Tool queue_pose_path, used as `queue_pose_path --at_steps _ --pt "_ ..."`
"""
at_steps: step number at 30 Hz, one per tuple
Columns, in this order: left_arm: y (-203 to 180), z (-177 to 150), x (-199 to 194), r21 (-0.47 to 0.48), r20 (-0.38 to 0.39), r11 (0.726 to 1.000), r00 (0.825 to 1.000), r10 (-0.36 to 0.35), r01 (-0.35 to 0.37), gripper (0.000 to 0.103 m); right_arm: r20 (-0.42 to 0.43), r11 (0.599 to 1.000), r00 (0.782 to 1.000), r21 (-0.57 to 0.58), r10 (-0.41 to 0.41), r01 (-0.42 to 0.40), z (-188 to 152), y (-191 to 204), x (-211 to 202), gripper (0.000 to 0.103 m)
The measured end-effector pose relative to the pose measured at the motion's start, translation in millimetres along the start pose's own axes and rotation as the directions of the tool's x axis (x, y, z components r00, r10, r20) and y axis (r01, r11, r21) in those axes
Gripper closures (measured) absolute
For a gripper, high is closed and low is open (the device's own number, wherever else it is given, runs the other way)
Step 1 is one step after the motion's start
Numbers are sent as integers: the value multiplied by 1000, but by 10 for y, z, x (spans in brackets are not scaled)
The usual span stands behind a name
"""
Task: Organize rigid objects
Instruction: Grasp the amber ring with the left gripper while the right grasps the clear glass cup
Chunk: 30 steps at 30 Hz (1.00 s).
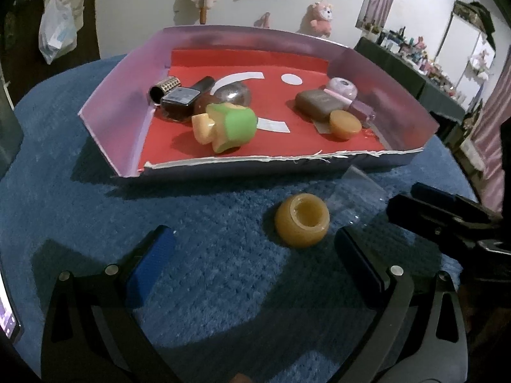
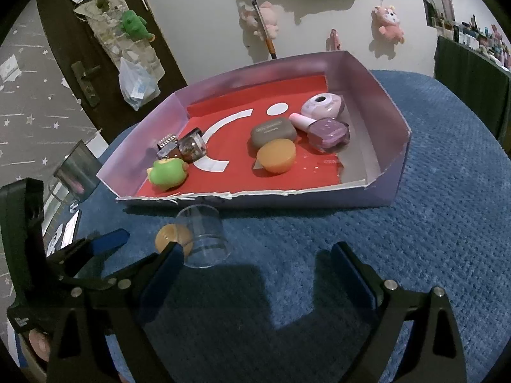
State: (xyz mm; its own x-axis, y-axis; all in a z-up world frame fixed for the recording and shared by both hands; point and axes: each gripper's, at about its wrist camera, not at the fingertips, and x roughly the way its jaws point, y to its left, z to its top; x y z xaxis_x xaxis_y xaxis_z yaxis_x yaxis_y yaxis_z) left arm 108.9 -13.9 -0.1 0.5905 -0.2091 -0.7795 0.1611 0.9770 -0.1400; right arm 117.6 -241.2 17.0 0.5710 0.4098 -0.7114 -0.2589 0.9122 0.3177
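Item 1, landmark: cardboard tray [image 1: 121, 95], lilac walls, red floor, torn near edge, standing on the blue-covered desk [image 1: 80, 207].

Item 2, contents of tray, left group: green-and-cream toy figure [image 1: 228, 127], dark bottle [image 1: 182, 102], metallic tube [image 1: 163, 87], shiny ball [image 1: 233, 94]. Right group: grey-brown case [image 2: 273, 131], orange disc [image 2: 276, 154], lilac nail polish bottle [image 2: 327, 131], pale round device [image 2: 322, 103] toward the far right corner.

Item 3, outside tray: amber pot [image 1: 301, 220], open mouth up, on the desk just in front of the tray's torn edge. Clear plastic cup [image 2: 204, 236] lying just beside it, also in front of the tray.

Item 4, left gripper [image 1: 255, 249]: spread wide, nothing between the pads; the amber pot sits just ahead of the gap, toward the right finger.

Item 5, right gripper [image 2: 255, 261]: spread wide, empty; the clear cup lies ahead near its left finger.

Step in hand, by judgement: lining up on the two loose pieces, the rest being binned already.

Next move calls for: advancing each gripper until its piece stands between the pads, closing gently, then lifting over the torn edge into free red floor. The cup, lying on its side, may roll.
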Motion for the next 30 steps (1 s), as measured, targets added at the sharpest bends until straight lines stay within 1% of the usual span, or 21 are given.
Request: queue_pose_path --at_steps 4,7,9,10,12,16,18,20,21,25,28,30 --pt "-65 56 61 3 -5 1000 1000 23 -23 1 -3 1000 1000 15 0 0 5 -41 10 7" --pt "-113 85 123 25 -20 998 998 65 -65 1 -4 1000 1000 27 -2 2 9 -77 11 7" --pt "-108 99 134 31 -21 997 997 76 -76 1 -3 999 1000 32 -2 2 17 -96 8 7" --pt "-84 97 127 27 -19 996 996 87 -86 1 -2 999 1000 33 -3 3 17 -105 6 7" --pt "7 103 113 8 -11 991 991 131 -131 1 -1 999 1000 33 -4 4 27 -105 6 7" --pt "289 97 58 -45 -7 985 986 168 -168 1 -8 1000 1000 17 -5 5 33 -72 39 7" --pt "390 85 48 -60 -10 986 988 155 -155 1 -15 1000 1000 3 -6 6 30 -33 67 8" --pt "448 82 30 -68 -7 990 993 121 -121 1 -24 999 1000 -32 -11 10 32 57 107 13" --pt "448 78 23 -63 -6 991 993 116 -116 1 -28 999 999 -51 -15 14 32 105 129 15" --pt "414 91 49 -33 -6 995 995 96 -96 2 -34 995 999 -98 -6 3 51 257 191 16" --pt "378 103 40 -8 7 997 997 74 -74 9 -49 993 999 -115 0 -5 67 320 237 21" --pt "359 111 57 6 4 997 997 72 -72 13 -55 992 998 -120 19 -26 72 354 249 22"
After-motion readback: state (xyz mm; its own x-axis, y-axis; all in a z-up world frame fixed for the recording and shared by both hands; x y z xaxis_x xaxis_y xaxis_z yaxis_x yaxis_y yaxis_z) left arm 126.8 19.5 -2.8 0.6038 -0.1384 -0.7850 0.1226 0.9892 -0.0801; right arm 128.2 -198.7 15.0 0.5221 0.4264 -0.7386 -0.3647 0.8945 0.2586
